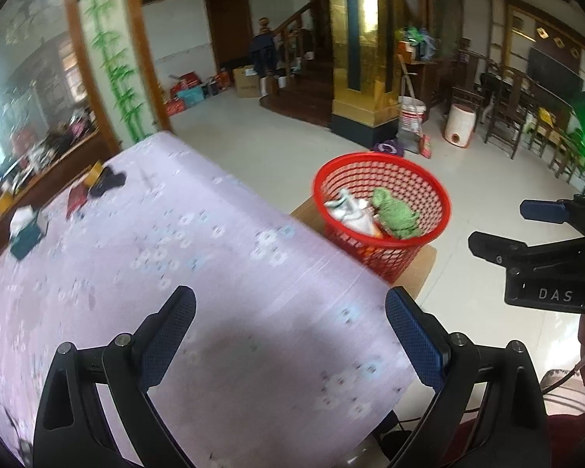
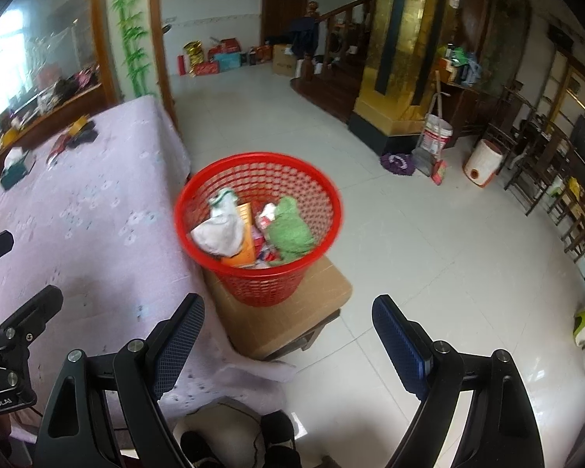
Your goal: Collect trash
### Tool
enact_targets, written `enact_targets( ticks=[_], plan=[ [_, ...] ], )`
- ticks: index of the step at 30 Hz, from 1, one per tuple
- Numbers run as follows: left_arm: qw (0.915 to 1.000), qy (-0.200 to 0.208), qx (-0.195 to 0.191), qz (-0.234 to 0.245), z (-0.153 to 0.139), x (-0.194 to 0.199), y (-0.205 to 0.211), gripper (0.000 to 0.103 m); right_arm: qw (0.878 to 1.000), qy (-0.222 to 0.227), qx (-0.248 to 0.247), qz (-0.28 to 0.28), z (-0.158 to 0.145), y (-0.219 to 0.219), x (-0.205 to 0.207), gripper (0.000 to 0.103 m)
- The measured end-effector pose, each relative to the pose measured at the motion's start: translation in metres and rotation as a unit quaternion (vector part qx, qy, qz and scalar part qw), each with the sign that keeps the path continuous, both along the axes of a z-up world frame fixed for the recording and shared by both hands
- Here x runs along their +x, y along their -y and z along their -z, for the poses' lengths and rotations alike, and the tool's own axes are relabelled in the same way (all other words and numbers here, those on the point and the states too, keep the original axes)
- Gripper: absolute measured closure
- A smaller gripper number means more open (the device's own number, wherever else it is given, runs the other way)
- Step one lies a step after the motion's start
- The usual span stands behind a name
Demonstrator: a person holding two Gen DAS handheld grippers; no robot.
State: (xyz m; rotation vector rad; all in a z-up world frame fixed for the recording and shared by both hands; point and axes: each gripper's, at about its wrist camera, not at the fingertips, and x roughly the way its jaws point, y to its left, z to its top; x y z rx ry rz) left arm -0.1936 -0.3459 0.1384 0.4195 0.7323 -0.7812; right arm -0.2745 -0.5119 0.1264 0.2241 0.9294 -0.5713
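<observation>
A red mesh basket [image 2: 319, 199] [image 1: 433, 191] stands on a low brown stool [image 2: 323, 288] beside the table. It holds a green crumpled cloth [image 2: 290, 232] [image 1: 396, 214], white crumpled paper [image 2: 222, 230] [image 1: 349, 210], an orange carton [image 2: 245, 234] and other wrappers. My left gripper [image 1: 290, 331] is open over the lilac tablecloth [image 1: 156, 241], with nothing between its fingers. My right gripper [image 2: 288, 335] is open and empty above the stool's near edge, short of the basket. The right gripper [image 1: 499, 230] also shows at the right edge of the left wrist view.
At the table's far left lie a tissue box [image 1: 25, 230] [image 2: 15, 165], a roll of tape [image 2: 78, 124], a red packet [image 1: 76, 197] and a dark object [image 1: 111, 181]. A gold pillar [image 2: 394, 58], a white bucket [image 2: 435, 134], chairs [image 2: 546, 171] and boxes [image 2: 214, 58] stand around the tiled floor.
</observation>
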Motion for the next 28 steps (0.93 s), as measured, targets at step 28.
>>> enact_targets(
  ticks=[28],
  plan=[
    [0.9141, -0.133, 0.024, -0.382, 0.101, 0.148, -0.334, 0.006, 0.969, -0.055, 0.084, -0.224, 0.097, -0.254, 0.247, 0.013]
  ],
)
